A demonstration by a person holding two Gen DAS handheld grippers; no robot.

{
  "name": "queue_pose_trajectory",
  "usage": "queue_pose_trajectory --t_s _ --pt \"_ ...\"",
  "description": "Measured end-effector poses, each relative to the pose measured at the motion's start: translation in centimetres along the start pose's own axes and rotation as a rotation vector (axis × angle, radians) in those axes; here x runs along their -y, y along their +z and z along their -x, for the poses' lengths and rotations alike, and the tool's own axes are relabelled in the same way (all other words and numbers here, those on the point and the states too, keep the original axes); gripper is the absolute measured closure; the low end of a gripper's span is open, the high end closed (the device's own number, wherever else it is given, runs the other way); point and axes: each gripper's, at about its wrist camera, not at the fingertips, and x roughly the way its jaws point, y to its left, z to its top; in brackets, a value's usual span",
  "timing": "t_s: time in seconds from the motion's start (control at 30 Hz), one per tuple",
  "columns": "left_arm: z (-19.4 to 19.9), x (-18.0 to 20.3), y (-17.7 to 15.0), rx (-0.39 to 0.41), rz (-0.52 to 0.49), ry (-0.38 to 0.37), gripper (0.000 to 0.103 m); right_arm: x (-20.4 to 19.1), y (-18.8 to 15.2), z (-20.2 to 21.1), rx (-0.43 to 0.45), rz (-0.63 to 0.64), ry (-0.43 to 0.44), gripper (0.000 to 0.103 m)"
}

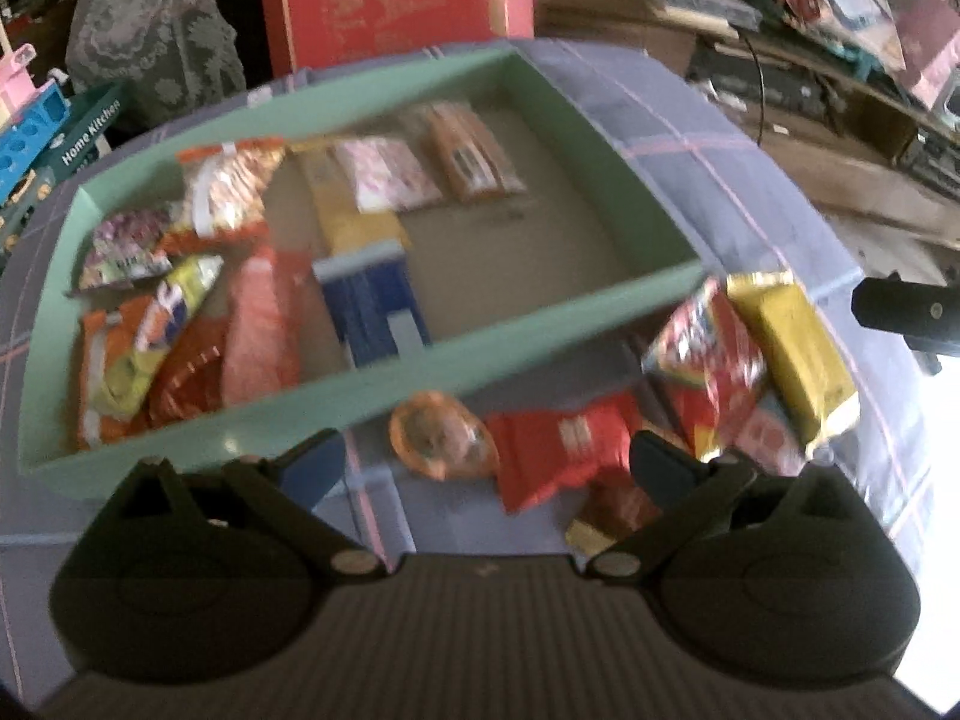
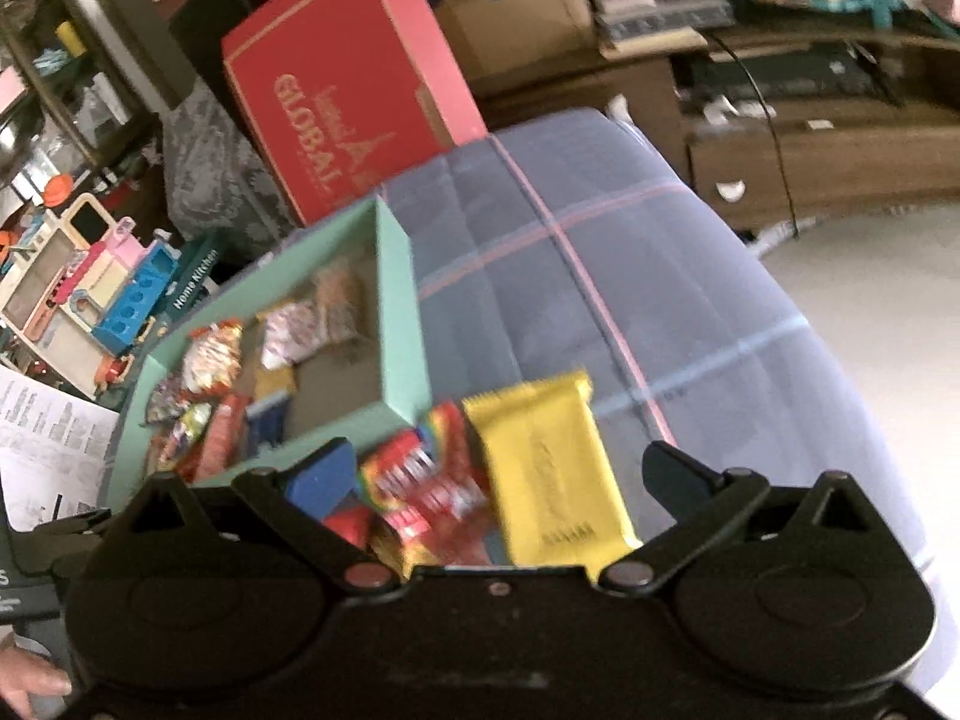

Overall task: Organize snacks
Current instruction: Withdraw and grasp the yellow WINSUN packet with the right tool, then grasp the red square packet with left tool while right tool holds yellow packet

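snacks fill the left end of the green tray (image 1: 528, 324), which sits on a table covered in a blue-grey plaid cloth (image 1: 690, 138). inside the tray, toward its left wall, lie orange, pink and purple packets, with a blue box (image 1: 372, 306) near the front wall and a pink-speckled packet (image 1: 384, 174) and a brown one (image 1: 474, 156) toward the back. outside the tray, just off its front right corner, a yellow packet (image 2: 552, 468) lies beside a red multicolour packet (image 2: 420, 480); a red pouch (image 1: 558, 450) and a round orange snack (image 1: 441, 435) rest close against the tray's front wall. the left gripper (image 1: 486, 456) hangs over these loose snacks with its jaws spread wide, gripping nothing. the right gripper (image 2: 498, 468) hovers off the tray's right corner, jaws likewise wide apart and empty, the yellow packet lying between them. a red carton (image 2: 348, 96) stands behind the tray.
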Motion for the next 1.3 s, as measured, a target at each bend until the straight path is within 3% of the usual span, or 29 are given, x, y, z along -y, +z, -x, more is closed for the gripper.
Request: queue_pose_trajectory --t_s 0.27,0.5,0.67,0.8,0.93,1.03,1.3 --pt "-1.4 1.3 -0.9 -0.021 -0.042 0.008 0.0 2.4 -2.2 -1.5 -0.022 -0.052 -0.021 0.0" --pt "-2.9 3.6 -0.4 -0.009 -0.142 0.016 0.0 1.6 -2.5 -3.4 0.003 -0.004 -0.056 0.0" --pt "-3.9 5.7 -0.1 0.018 -0.24 -0.005 0.0 0.7 -3.0 -5.0 -0.006 0.048 -0.094 0.027" --pt "-4.6 6.6 0.0 0.021 -0.27 -0.027 0.001 0.0 -3.4 -5.2 0.012 0.078 -0.108 0.041" --pt "-4.9 6.0 0.0 0.012 -0.23 -0.09 0.018 -0.3 -3.7 -5.2 0.018 0.084 -0.103 0.046" --pt "-4.4 5.7 -0.5 0.025 -0.253 -0.114 0.032 -0.4 -4.2 -4.9 0.026 0.071 -0.102 0.046" --pt "-2.4 3.6 -3.9 0.024 -0.246 -0.132 0.036 -0.7 -5.9 -3.8 0.03 0.055 -0.111 0.046"
